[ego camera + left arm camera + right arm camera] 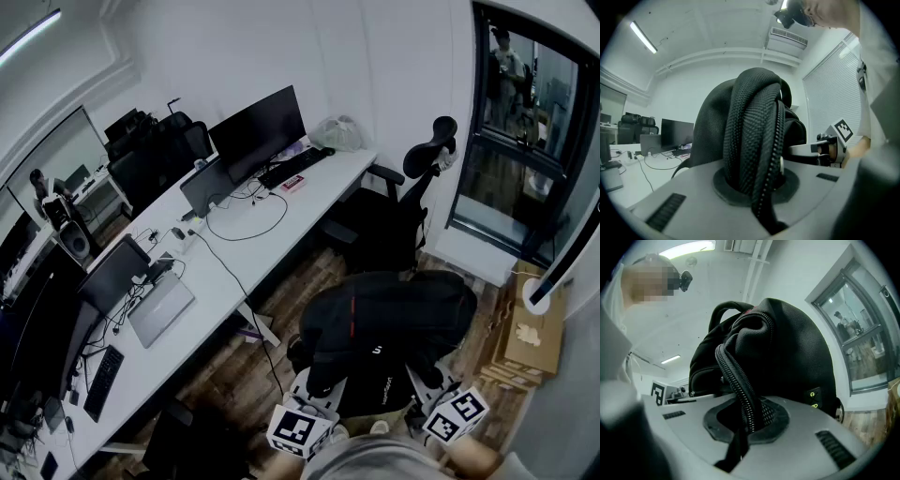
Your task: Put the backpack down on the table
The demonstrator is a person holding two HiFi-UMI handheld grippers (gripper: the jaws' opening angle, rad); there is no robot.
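Item: left gripper [757,187], nearest the person, jaws closed tight on a fold of woven, zip-edged fabric of the black backpack [389,323], which rises straight up out of the pinch. Item: right gripper [745,422], at the backpack's near right side, jaws likewise clamped on a zip-edged fold. Both marker cubes sit just below the backpack's near edge in the head view. Item: backpack, black with a red seam line, carried between the two grippers over the wooden floor [220,375], clear of the table and not resting on it. Item: stack of cardboard boxes [530,342], just right of the backpack. Item: black office chair [394,216], just beyond the backpack. Item: long white table [234,258], left of the backpack, running away to the far left. On it: a grey closed laptop [161,307] and a black keyboard [101,380] well left of the backpack, a dark monitor [258,131] and a clear plastic bag [337,133] beyond it. Item: glazed door [511,141], far right beyond the backpack.
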